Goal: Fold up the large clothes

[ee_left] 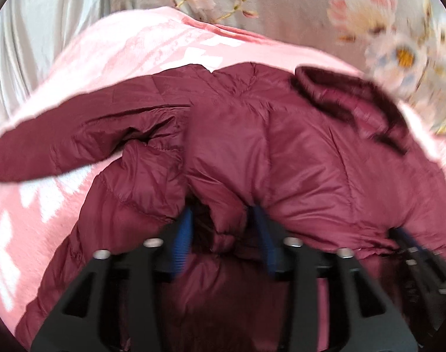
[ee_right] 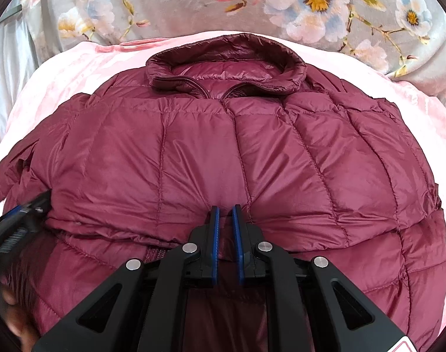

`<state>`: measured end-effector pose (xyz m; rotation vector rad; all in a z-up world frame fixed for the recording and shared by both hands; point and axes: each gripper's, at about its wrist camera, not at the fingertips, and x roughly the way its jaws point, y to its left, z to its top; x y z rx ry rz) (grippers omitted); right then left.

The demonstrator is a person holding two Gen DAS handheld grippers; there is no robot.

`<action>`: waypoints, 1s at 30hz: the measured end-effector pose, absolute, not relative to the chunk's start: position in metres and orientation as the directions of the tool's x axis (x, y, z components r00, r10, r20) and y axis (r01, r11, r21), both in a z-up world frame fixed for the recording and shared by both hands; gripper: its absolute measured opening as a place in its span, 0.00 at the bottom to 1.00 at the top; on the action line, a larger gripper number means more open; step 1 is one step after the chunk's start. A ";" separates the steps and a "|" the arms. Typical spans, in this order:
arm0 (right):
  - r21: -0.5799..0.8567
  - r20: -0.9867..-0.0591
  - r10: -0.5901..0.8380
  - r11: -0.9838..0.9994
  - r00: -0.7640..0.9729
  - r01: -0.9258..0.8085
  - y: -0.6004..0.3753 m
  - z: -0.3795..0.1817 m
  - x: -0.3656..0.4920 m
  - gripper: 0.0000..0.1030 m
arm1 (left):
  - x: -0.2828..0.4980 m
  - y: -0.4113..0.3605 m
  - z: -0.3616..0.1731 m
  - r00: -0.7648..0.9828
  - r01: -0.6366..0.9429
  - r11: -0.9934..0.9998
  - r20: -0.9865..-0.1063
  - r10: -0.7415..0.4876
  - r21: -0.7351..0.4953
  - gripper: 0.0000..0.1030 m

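Maroon puffer jacket (ee_right: pixel 223 152) lies centre frame on pink blanket (ee_right: pixel 61 70), collar (ee_right: pixel 225 61) toward top, lower part folded up. One sleeve (ee_left: pixel 61 143) runs to left edge in left view. Right gripper (ee_right: pixel 225 220) clamps the fold, fingers nearly together. Left gripper (ee_left: pixel 223 228) wider, fabric bunched between fingers. Floral sheet (ee_right: pixel 310 3) beyond.

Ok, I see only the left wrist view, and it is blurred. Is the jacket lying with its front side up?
Observer: Yes. The right wrist view shows the jacket front up, with its zipper open just below the collar.
Operator: And the right claw, does it grip something?
Observer: The right claw is almost closed and pinches a fold of the jacket's front, where creases gather.
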<state>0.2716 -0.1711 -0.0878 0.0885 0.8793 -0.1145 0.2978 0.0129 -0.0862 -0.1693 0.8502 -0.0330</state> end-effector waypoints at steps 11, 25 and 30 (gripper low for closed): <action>0.151 -0.673 0.072 0.988 0.736 0.041 -0.115 -0.045 0.166 0.36 | 0.250 0.271 -0.048 0.698 -0.360 0.880 -0.715 0.034 -0.309 0.90; 0.067 -0.717 0.067 0.997 0.694 -0.027 -0.063 -0.074 0.127 0.48 | 0.282 0.416 -0.097 0.632 -0.574 0.726 -0.769 0.100 -0.378 0.67; 0.026 -0.716 0.030 1.000 0.697 -0.016 -0.059 -0.074 0.126 0.50 | 0.293 0.382 -0.084 0.623 -0.526 0.795 -0.773 0.119 -0.302 0.12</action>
